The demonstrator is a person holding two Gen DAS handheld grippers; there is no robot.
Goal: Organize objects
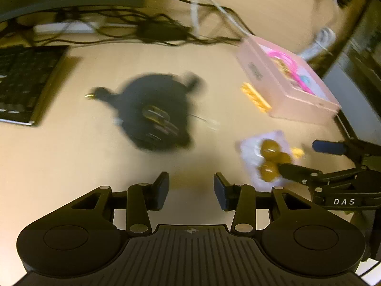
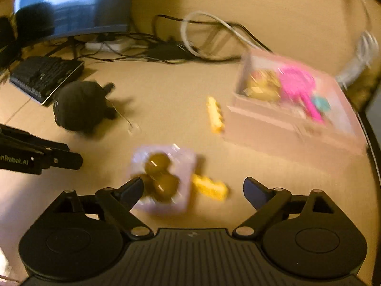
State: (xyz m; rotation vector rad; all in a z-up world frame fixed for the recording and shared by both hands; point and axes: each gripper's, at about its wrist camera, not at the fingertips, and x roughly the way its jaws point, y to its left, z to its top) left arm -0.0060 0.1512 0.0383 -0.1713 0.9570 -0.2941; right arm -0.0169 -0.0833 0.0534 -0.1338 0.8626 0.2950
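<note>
A clear packet of three brown balls [image 2: 162, 178] lies on the tan desk just ahead of my right gripper [image 2: 193, 190], which is open and empty. A yellow piece [image 2: 210, 188] lies between its fingers, and another yellow piece [image 2: 215, 115] lies further off. A pink open box [image 2: 293, 124] with pink and yellow items sits at the right. A black round plush [image 1: 154, 112] lies ahead of my left gripper [image 1: 191, 189], which is open and empty. The packet [image 1: 264, 159] and the box [image 1: 285, 85] also show in the left wrist view. Both views are blurred.
A black keyboard [image 1: 21, 83] sits at the left, and it also shows in the right wrist view [image 2: 45, 76]. Tangled black and white cables [image 1: 166, 28] run along the back under a monitor [image 2: 71, 7]. The right gripper's fingers [image 1: 331, 147] reach in at the right edge.
</note>
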